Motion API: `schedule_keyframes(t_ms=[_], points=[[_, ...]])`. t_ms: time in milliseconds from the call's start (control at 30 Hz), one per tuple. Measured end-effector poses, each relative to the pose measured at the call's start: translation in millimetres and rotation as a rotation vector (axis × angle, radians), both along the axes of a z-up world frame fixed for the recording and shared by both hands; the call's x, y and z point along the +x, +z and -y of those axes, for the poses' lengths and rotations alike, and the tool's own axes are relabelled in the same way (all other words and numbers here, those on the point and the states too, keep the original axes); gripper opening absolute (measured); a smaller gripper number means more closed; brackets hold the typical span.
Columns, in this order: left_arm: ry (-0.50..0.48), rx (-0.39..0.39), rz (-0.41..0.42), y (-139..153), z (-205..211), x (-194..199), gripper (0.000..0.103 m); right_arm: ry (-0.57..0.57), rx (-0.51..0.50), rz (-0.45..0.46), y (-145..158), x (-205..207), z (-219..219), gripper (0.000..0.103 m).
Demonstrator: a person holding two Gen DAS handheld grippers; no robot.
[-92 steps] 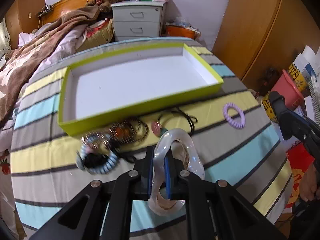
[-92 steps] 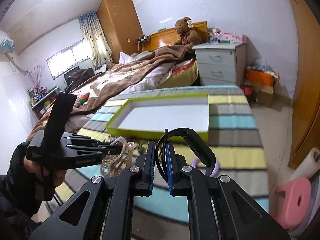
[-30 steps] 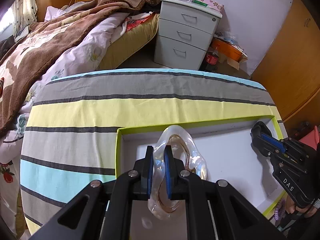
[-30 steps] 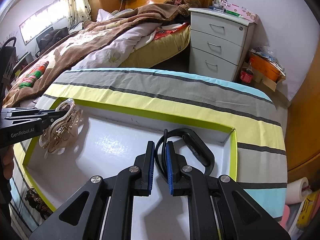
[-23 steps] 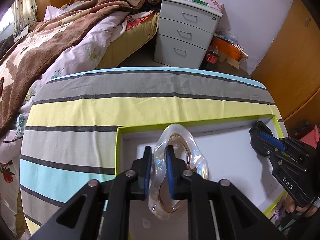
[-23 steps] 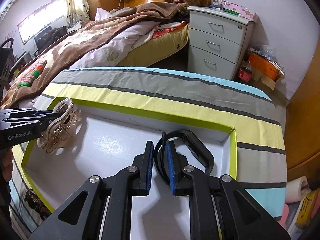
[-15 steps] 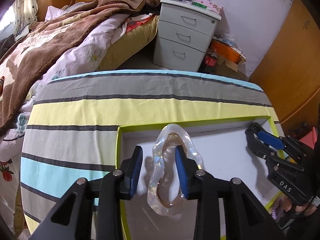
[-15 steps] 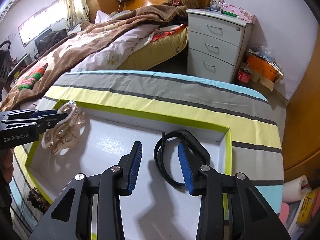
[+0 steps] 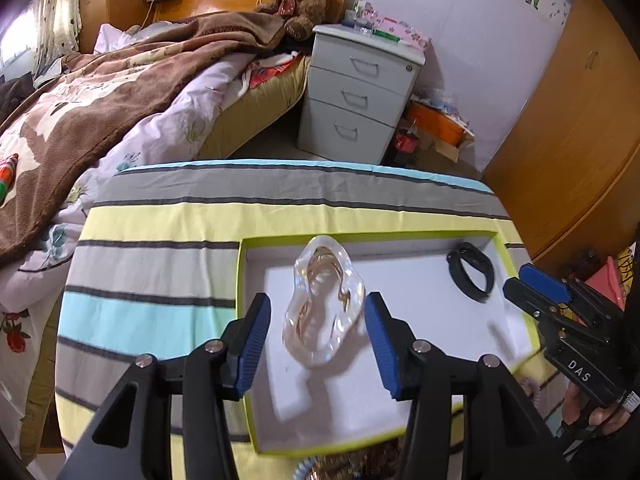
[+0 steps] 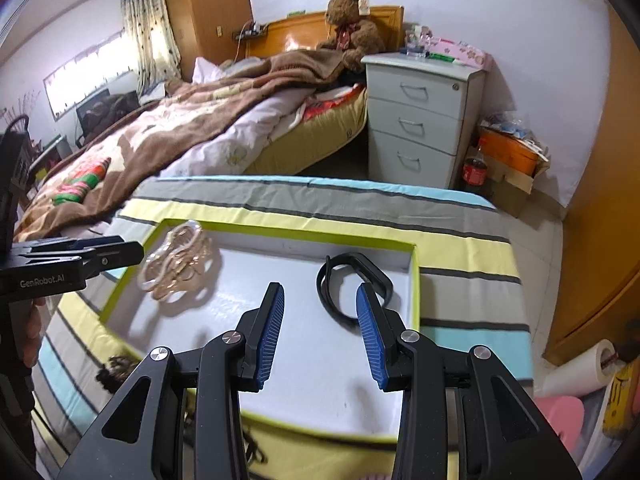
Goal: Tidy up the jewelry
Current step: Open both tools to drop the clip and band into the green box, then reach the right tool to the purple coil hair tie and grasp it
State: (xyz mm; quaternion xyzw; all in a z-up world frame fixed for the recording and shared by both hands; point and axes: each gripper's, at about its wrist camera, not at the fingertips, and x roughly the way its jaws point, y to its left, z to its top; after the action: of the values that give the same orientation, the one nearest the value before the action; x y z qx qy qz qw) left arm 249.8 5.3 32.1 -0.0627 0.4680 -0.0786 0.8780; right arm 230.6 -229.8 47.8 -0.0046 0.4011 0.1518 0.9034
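Note:
A clear wavy hair claw (image 9: 324, 304) lies in the left half of the green-rimmed white box (image 9: 360, 236). My left gripper (image 9: 316, 320) hovers just above and behind it. Its jaws are opening, and the pads (image 9: 256, 336) stand clear of the claw on both sides. A black band (image 10: 372, 266) lies in the box's far right corner. My right gripper (image 10: 320, 300) is open a little above and behind the band, touching nothing. The right wrist view also shows the claw (image 10: 176, 264) with the left gripper (image 10: 136, 250) beside it. The left wrist view shows the band (image 9: 467, 246) too.
The box sits on a table with a striped cloth (image 9: 160, 260). More jewellery (image 9: 360, 464) is heaped at the box's near edge, with a purple coil tie (image 9: 530, 384) to the right. A bed and a grey nightstand (image 10: 420, 120) stand beyond the table.
Both grippers opened and let go: the clear claw and the black band now lie in the box. Both grippers have drawn back and up from them.

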Motion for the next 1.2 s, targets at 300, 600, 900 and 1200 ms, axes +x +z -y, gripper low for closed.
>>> schedule_keyframes(t_ms=[300,600,900,1200], points=[[0.012,-0.018,0.05,13.1,-11.3,-48.5,0.055,-0.035,0.016,0.06,10.9,-50.5,15.5,0.039],[0.015,-0.045,0.075,-1.4,-27.1,-100.6,0.059,-0.095,-0.019,0.068,-2.3,-98.4,40.9,0.039],[-0.008,-0.057,0.04,-26.8,-25.3,-131.2,0.059,-0.169,-0.024,0.007,-32.9,-119.0,66.5,0.039],[0.002,-0.085,0.038,-38.2,-33.9,-146.8,0.059,-0.173,-0.032,-0.024,-45.2,-122.1,73.5,0.039]])
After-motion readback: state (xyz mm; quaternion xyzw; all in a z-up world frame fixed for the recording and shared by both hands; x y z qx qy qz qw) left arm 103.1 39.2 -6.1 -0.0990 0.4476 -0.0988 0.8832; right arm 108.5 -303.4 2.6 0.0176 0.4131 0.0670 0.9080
